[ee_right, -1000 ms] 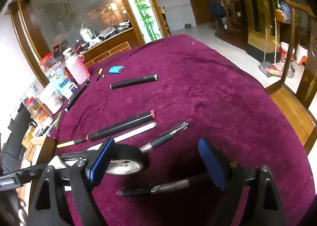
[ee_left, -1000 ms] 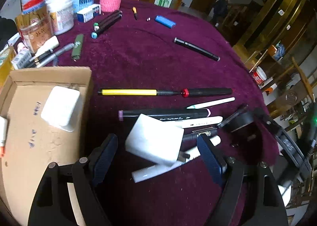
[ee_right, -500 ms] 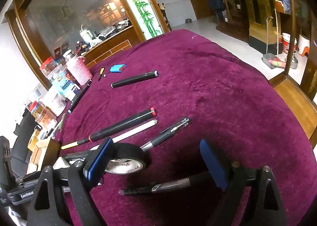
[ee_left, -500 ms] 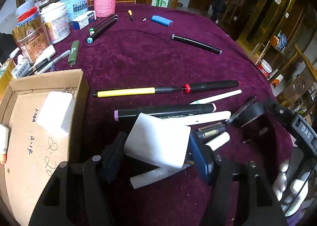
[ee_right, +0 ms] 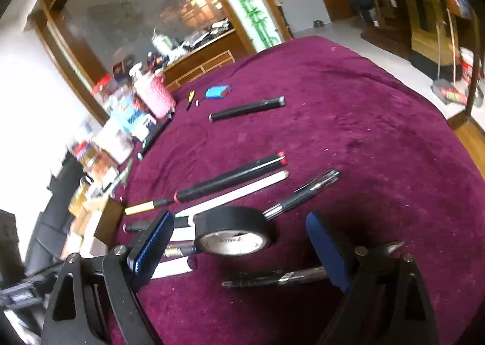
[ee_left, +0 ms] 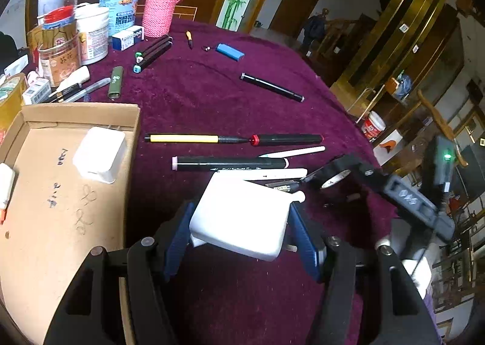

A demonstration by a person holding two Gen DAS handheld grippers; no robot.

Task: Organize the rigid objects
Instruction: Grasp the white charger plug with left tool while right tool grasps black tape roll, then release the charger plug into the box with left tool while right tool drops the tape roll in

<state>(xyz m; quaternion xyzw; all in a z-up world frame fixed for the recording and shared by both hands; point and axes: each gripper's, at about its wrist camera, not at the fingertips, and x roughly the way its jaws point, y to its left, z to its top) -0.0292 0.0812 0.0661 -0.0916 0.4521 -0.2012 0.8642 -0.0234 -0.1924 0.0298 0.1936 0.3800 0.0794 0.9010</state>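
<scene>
Left wrist view: the left gripper [ee_left: 241,234] is clamped on a white block [ee_left: 242,217], both blue pads pressed to its sides, held just above the cloth [ee_left: 212,93] near a cluster of pens. Beside it to the left sits the box [ee_left: 133,139], an open cardboard tray. Inside are 1 similar white block [ee_left: 100,154] near the far wall and a white item with an orange tip at the left edge, mostly cut off. My read is that sorting is early: 2 things boxed, 1 in hand, and many loose. Left on the cloth are the yellow-black tool [ee_left: 233,139], a marker [ee_left: 230,162], white pens, a black pen [ee_left: 271,87] and a blue lighter [ee_left: 230,51].

Right wrist view: the right gripper [ee_right: 239,249] stands wide open and empty, its jaws either side of a tape roll [ee_right: 233,231] without touching it. A dark pen [ee_right: 279,276] lies under the jaws. The picture is blurred, and the box is barely visible at the left.
</scene>
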